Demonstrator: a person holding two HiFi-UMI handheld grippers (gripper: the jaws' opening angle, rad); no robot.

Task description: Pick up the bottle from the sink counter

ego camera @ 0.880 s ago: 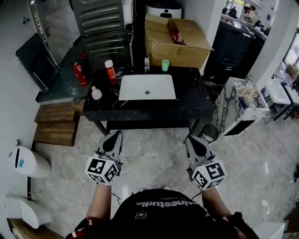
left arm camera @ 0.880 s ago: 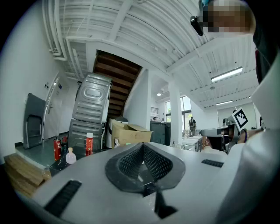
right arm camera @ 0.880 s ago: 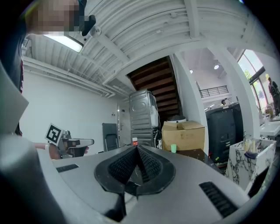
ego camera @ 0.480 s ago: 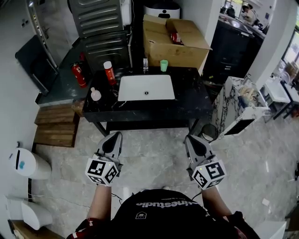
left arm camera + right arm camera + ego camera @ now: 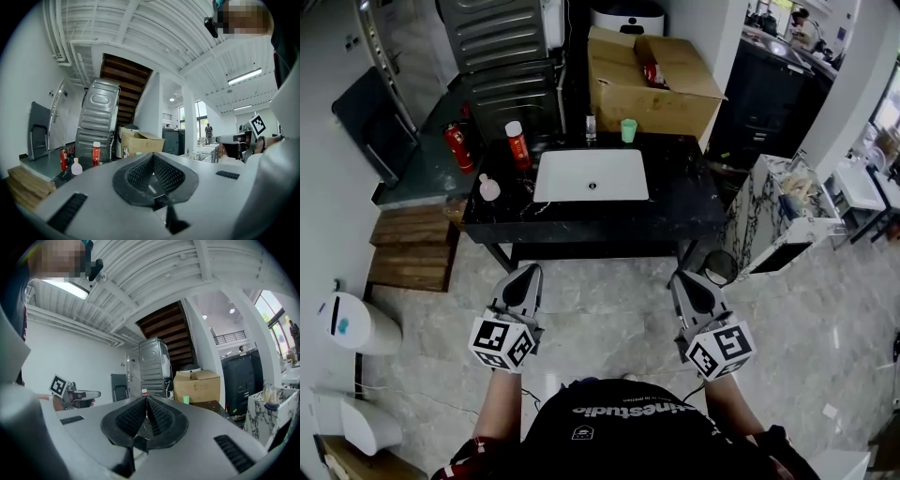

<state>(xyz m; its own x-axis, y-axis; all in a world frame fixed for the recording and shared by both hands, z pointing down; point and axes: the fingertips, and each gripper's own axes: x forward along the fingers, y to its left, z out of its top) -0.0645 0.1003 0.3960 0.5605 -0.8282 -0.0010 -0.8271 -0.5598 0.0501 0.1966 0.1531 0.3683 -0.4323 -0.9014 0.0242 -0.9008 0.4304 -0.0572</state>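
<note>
Both grippers are just hanging out in front of the person, low over the grey tiled floor and well short of the sink counter (image 5: 684, 192). The left gripper (image 5: 527, 273) has its jaws pressed fully together with nothing between them, and the left gripper view shows the two ribbed pads meeting in a single seam. Same story for the right gripper (image 5: 685, 279): its jaws are pressed together and empty, tips pointing toward the counter. The two sit side by side and well apart from each other.

The counter is black with a white basin (image 5: 562, 178) sunk into the middle. The red bottle (image 5: 515, 143) with a white cap stands upright at the counter's far left corner, just beside the basin. A small pale bottle (image 5: 490, 188) stands nearer the left front edge, apart from the red one (so there are two bottles up there, and I can't tell which one the task means). Neither gripper is touching either of them.

Behind the basin, at the back edge, there's a green cup (image 5: 628, 130). A big open cardboard box (image 5: 675, 94) sits behind the counter, and a fire extinguisher (image 5: 457, 148) stands off to the left of it, on a dark platform. Some wooden pallets (image 5: 412, 248) are stacked on the floor by the counter's left end.
</note>
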